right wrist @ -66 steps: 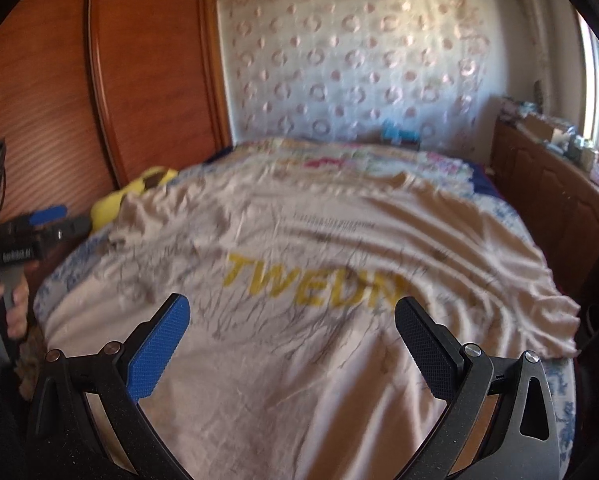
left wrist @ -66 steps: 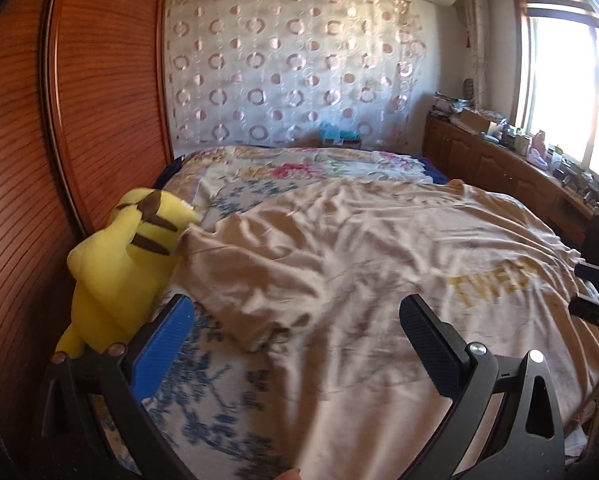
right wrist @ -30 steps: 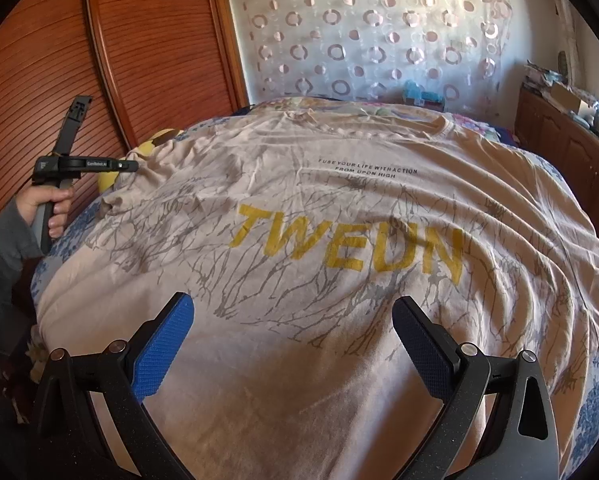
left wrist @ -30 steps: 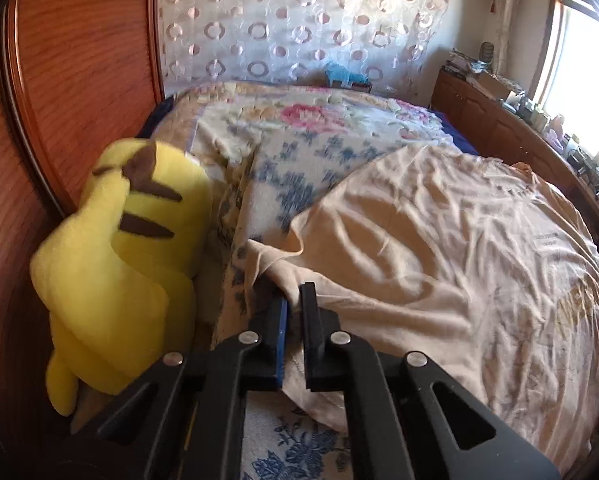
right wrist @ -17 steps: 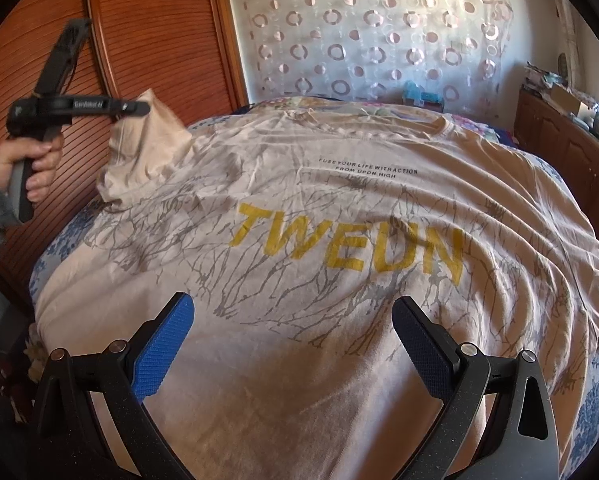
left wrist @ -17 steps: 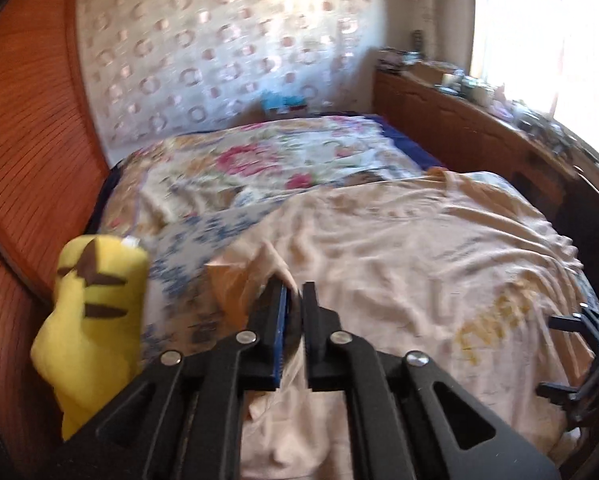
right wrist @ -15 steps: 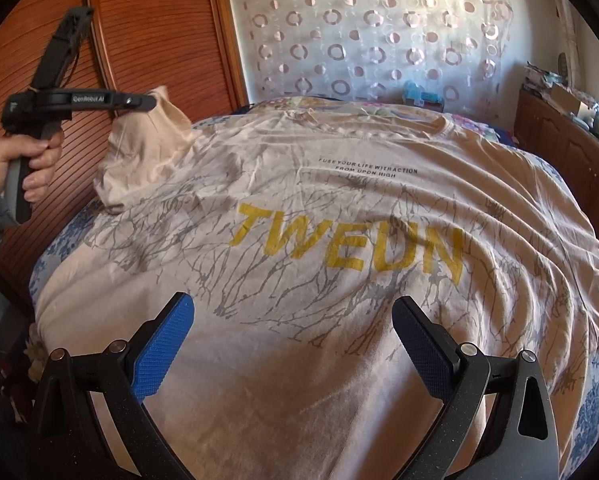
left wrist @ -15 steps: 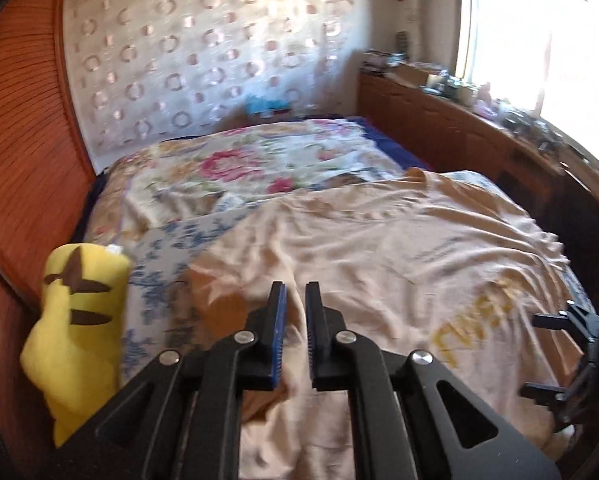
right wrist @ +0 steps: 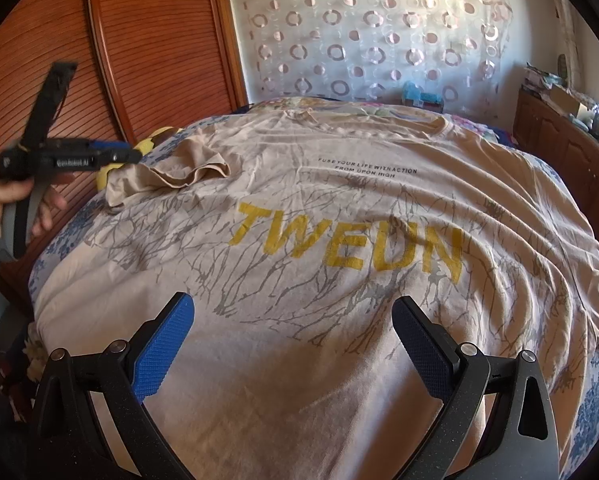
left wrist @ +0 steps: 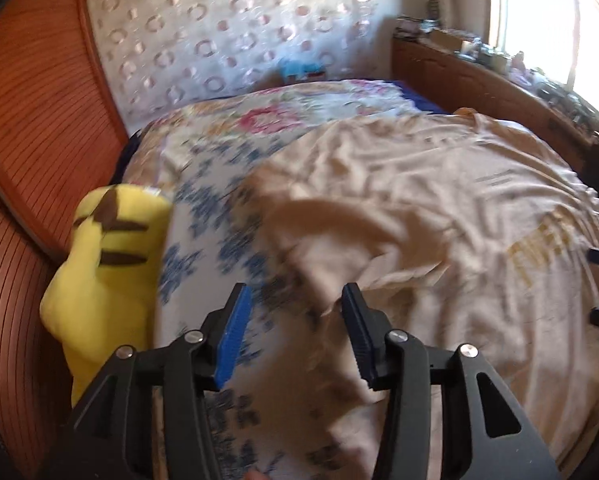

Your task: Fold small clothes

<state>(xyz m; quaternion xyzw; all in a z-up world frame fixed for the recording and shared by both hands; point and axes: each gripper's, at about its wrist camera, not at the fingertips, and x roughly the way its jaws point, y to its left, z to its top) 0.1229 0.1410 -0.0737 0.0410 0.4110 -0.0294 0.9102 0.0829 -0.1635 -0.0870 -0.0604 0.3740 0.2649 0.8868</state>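
Left wrist view, blurred by motion, has the left claw [left wrist: 295,312] at lower centre with its jaws parted; they have just been opening, and nothing is pressed between the pads, though the beige sleeve [left wrist: 339,240] lies loose on the bed just beyond them. The beige T-shirt [left wrist: 439,208] fills the right and centre of that frame, spread over a blue-flowered bedspread [left wrist: 203,216]. A yellow plush toy [left wrist: 107,272] stands at the left edge of the bed against the ribbed wooden panel [left wrist: 31,152].

Right wrist view shows the right claw [right wrist: 291,344] at the bottom of the frame, released, its jaws standing wide apart above the shirt's lower hem with nothing between them. The T-shirt [right wrist: 339,240] lies flat, printed side up, with yellow letters across its middle and small dark lines of text above them. Its sleeve [right wrist: 171,176], at centre left, is folded inward in a crumpled heap onto the shirt's shoulder. At the left edge a hand [right wrist: 15,200] holds the left claw [right wrist: 131,154] by its handle, the tip just beside the sleeve and apart from it. A curtain with ring patterns [right wrist: 371,40] hangs behind the bed.
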